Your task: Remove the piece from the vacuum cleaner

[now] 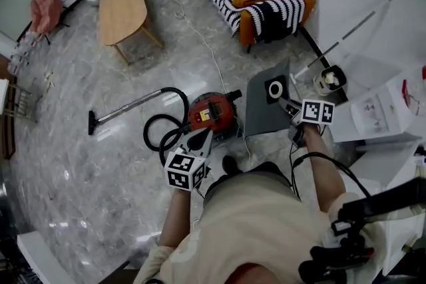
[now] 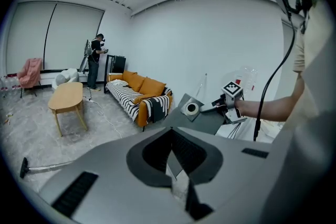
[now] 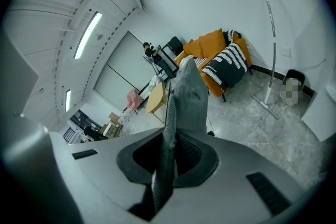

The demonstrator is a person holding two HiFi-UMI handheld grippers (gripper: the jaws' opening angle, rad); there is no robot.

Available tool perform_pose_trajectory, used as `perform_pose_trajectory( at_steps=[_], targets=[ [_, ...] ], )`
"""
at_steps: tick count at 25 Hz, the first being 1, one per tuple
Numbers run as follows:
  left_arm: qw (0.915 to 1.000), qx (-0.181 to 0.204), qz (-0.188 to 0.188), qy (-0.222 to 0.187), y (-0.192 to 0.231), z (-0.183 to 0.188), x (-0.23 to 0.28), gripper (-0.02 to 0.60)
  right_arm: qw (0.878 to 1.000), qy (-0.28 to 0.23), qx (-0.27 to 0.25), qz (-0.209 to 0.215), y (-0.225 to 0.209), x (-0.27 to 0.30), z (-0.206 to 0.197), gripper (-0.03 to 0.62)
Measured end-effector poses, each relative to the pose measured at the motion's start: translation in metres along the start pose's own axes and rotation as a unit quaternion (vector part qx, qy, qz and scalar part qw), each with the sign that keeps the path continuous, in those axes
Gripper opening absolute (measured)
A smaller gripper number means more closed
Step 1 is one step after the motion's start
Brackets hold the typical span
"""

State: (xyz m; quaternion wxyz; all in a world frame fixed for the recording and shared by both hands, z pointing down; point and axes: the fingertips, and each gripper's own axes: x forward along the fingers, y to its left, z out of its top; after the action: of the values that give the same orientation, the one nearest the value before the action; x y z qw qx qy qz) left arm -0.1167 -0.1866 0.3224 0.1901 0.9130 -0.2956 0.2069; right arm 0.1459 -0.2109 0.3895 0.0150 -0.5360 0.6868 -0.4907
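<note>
The grey piece [image 1: 265,110], a flat panel with a round collar [image 1: 275,90], is out of the red vacuum cleaner [image 1: 212,114] and hangs in the air to its right, well apart from the machine. The right gripper [image 1: 290,112] is clamped on one edge of it. The left gripper [image 1: 198,142] hovers just above the vacuum cleaner, its jaws drawn together on nothing that can be made out. The main risk is that narrow pinch: one edge carries a broad, floppy-looking sheet, so a quick swing or a tilt could probably work it loose and drop it on the marble floor. If it is a dust bag, as the collar suggests, tipping the opening downward could spill dirt. Nothing backs up the grip, since the other gripper has no hold on the piece. The black hose [image 1: 160,133] and the white cord [image 1: 200,36] lie close to the person's feet, so a step taken without looking could catch them. The right gripper view alone shows the grip itself, with the textured pads [image 3: 167,139] pressed flat against the sheet and the piece [image 3: 188,97] rising edge-on in front of the lens. The left gripper view shows the piece's collar face [image 2: 192,108] from the side and another person [image 2: 95,60] standing beyond the sofa [image 2: 139,94], whom the head view does not show. Only the head view shows the vacuum cleaner itself.
</note>
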Motion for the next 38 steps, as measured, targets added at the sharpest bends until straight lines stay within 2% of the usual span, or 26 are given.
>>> perform_pose_trajectory(
  at_steps=[6, 22, 31, 38],
  targets=[
    [0.9999, 0.008, 0.008, 0.011, -0.027, 0.001, 0.000, 0.003, 0.999, 0.020, 0.004, 0.027, -0.004, -0.004, -0.012, 0.025],
    [0.9989, 0.039, 0.012, 0.021, -0.128, -0.006, 0.030, 0.003, 0.997, 0.047, 0.014, 0.056, -0.060, -0.083, -0.047, 0.025],
    [0.9976, 0.017, 0.062, 0.023, -0.173, -0.029, 0.016, 0.003, 0.991, 0.092, 0.000, 0.101, -0.066, -0.103, -0.073, 0.025],
    [0.9938, 0.002, 0.104, 0.039, -0.201, -0.051, -0.001, 0.003, 0.982, 0.116, -0.015, 0.146, -0.054, -0.109, -0.086, 0.025]
  ],
)
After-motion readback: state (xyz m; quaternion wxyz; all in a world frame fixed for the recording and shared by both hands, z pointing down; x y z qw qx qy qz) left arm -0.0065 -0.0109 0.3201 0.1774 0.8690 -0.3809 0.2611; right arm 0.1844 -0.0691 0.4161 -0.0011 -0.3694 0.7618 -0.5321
